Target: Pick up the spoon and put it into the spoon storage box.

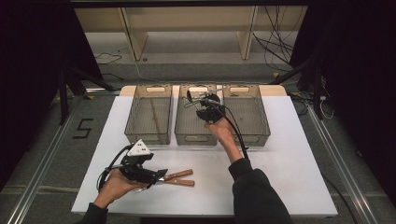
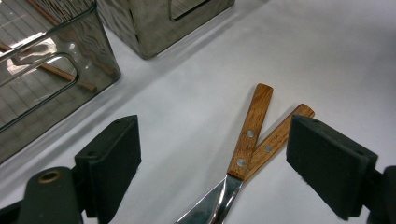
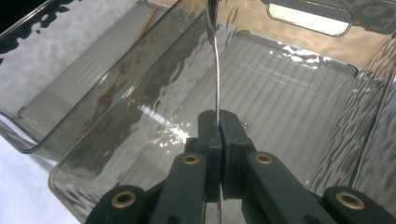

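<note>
My right gripper hangs over the middle clear bin, shut on a thin metal utensil whose dark rounded head points to the back left. In the right gripper view the jaws pinch the utensil's slim metal handle, seen edge-on above the bin's ribbed floor. Two wooden-handled knives lie crossed on the white table near its front. My left gripper rests there, open, with the knife handles between its pads and not touched.
Three clear bins stand in a row at the back of the table. The left bin holds a thin wooden stick; the right bin is beside the middle one. A person's hands and a dark sleeve come in from the front.
</note>
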A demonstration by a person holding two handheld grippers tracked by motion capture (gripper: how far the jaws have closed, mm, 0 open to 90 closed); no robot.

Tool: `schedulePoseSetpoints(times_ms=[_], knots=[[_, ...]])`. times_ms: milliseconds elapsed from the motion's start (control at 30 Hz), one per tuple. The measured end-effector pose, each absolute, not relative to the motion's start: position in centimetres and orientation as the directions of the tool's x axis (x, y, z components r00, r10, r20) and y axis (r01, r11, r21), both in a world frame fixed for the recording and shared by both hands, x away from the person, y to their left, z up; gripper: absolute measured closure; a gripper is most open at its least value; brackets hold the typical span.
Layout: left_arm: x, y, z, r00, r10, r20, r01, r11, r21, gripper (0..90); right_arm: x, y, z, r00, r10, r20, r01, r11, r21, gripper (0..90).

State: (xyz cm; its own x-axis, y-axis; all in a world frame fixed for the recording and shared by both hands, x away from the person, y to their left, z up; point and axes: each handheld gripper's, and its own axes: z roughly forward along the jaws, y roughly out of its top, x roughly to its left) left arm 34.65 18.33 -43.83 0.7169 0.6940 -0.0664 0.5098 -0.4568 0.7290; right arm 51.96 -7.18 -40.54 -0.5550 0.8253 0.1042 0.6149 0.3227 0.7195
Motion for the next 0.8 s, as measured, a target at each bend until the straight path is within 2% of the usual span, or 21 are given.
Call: schedulePoseSetpoints(times_ms=[467, 500, 567, 600, 800], knots=[[34.7, 18.0, -44.0, 0.721, 0.689, -0.073, 0.521, -0.470, 0.713, 17.5, 52.5, -6.5, -41.6, -0.541, 0.835, 0.099, 0.639, 0.331, 0.695, 87.9], [34.7, 17.9, -44.0, 0.721, 0.689, -0.074, 0.521, -0.469, 0.713, 17.5, 52.5, -6.4, -41.7, -0.543, 0.834, 0.098, 0.638, 0.334, 0.694, 84.7], [34.6, 17.9, -44.0, 0.723, 0.687, -0.073, 0.519, -0.470, 0.714, 17.5, 52.6, -6.4, -41.7, -0.550, 0.828, 0.108, 0.639, 0.334, 0.693, 70.4], [34.6, 17.9, -44.0, 0.725, 0.685, -0.075, 0.520, -0.473, 0.711, 17.5, 52.6, -6.3, -41.7, -0.554, 0.826, 0.108, 0.638, 0.337, 0.693, 66.3], [34.7, 17.8, -44.2, 0.724, 0.686, -0.076, 0.525, -0.476, 0.706, 17.5, 52.2, -7.4, -40.5, -0.573, 0.807, 0.146, 0.625, 0.315, 0.714, 55.6]])
